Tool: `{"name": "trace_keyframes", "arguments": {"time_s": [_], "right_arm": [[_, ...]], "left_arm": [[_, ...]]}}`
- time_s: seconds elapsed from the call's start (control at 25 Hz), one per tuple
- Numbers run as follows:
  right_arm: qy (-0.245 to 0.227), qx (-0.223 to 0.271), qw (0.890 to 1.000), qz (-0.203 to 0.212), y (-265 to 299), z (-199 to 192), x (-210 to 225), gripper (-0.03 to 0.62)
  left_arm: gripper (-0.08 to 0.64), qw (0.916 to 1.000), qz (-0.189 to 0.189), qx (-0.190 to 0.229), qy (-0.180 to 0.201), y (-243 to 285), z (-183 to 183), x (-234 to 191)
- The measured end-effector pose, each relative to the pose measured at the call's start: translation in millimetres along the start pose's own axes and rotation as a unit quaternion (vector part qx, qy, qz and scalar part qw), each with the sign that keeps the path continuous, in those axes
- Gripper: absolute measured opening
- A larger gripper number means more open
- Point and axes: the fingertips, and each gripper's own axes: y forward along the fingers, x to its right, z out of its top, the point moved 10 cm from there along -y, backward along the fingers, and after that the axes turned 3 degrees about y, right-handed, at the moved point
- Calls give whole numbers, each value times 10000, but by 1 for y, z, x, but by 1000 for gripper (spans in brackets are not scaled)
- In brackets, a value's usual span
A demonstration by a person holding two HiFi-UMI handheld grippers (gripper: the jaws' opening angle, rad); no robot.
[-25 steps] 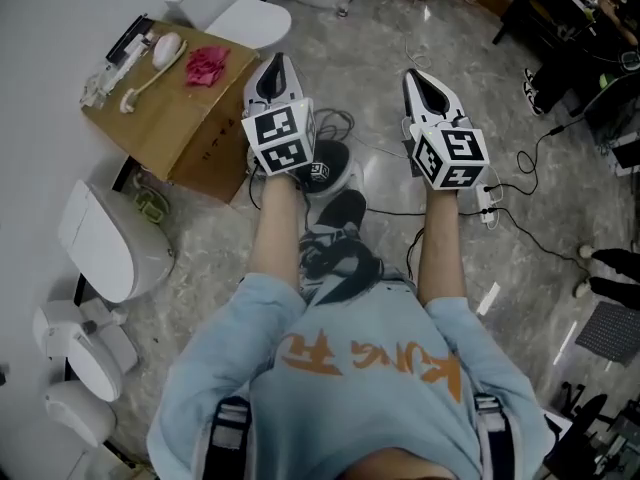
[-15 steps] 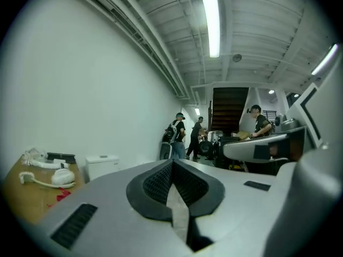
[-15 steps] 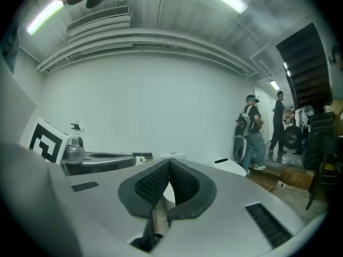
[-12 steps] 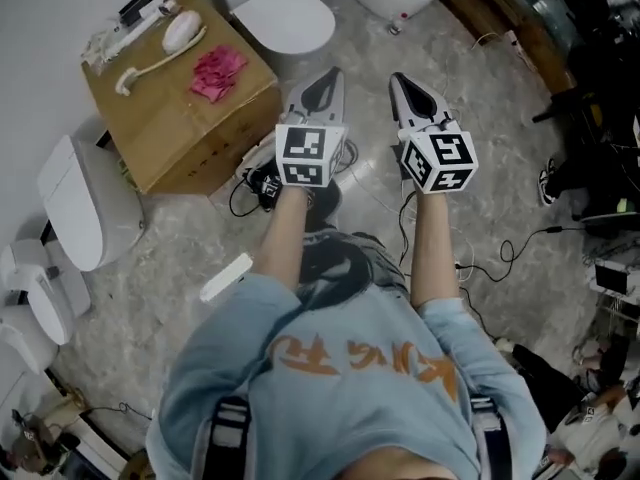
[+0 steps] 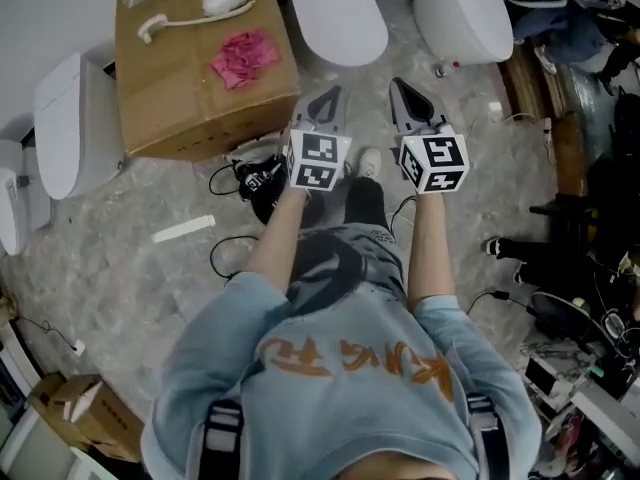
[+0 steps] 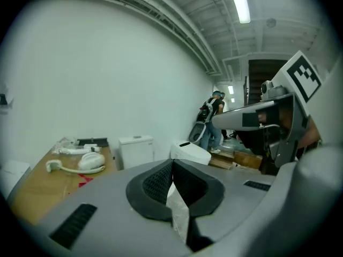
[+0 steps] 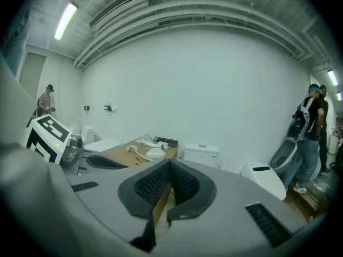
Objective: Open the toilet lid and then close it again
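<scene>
A white toilet with its lid (image 5: 338, 23) down stands on the floor just ahead of both grippers. Its tank (image 6: 135, 149) shows against the wall in the left gripper view, and the same tank (image 7: 201, 155) appears in the right gripper view. My left gripper (image 5: 329, 96) is shut and empty, pointing at the lid's near left edge without touching it. My right gripper (image 5: 401, 88) is also shut and empty, beside the lid's near right edge. Their jaw tips meet in the left gripper view (image 6: 172, 162) and the right gripper view (image 7: 169, 162).
A cardboard box (image 5: 200, 63) left of the toilet carries a pink cloth (image 5: 245, 53) and a white brush (image 5: 215, 3). A second toilet (image 5: 465, 13) stands to the right, another (image 5: 70, 123) at far left. Cables (image 5: 240, 183) lie on the floor. A person (image 7: 310, 138) stands at the back.
The head view has swung round, so the closed toilet now lies straight ahead. Both grippers have moved toward it and stayed shut.
</scene>
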Motion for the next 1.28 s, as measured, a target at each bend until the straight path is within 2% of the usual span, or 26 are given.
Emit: {"name": "trace_keyframes", "arguments": {"time_s": [0.2,0.36,0.44,0.52,0.64,0.76,0.84,0.92,0.96,1.04,1.12,1.28], "right_arm": [[209,-404,9978,481,77,-51,87,12],[115,-1049,9885,1081,148,-119,148,12],[145,-1378,9808,1374,178,-155,184,14],[160,-1623,9757,1463,208,-188,217,13],[64,-1912,9672,1671,245,-239,236,14],[-397,-2169,9554,1966,282,-282,248,33],[-841,-2374,9436,2149,303,-309,250,66],[-1354,-2558,9263,2414,324,-337,243,121],[-1644,-2652,9151,2554,334,-351,239,147],[-2275,-2796,8892,2816,350,-378,234,211],[-2848,-2802,8678,2954,368,-401,232,222],[-3523,-2628,8492,2927,396,-424,232,250]], "left_arm": [[26,9969,580,-525,-52,101,-19,-10],[26,9880,945,-1173,333,200,-57,-1],[26,9819,920,-1511,670,252,-80,12],[26,9767,782,-1746,967,301,-103,18],[26,9648,773,-2186,1244,348,-148,9],[26,9532,846,-2498,1480,392,-193,-5],[28,9461,801,-2661,1666,412,-220,-9],[28,9355,703,-2839,1981,423,-245,-16],[37,9302,600,-2934,2123,429,-256,-19],[121,9198,319,-3146,2323,444,-278,-21],[149,9093,189,-3270,2567,460,-299,-25],[178,8968,335,-3214,3023,480,-319,-35]]}}
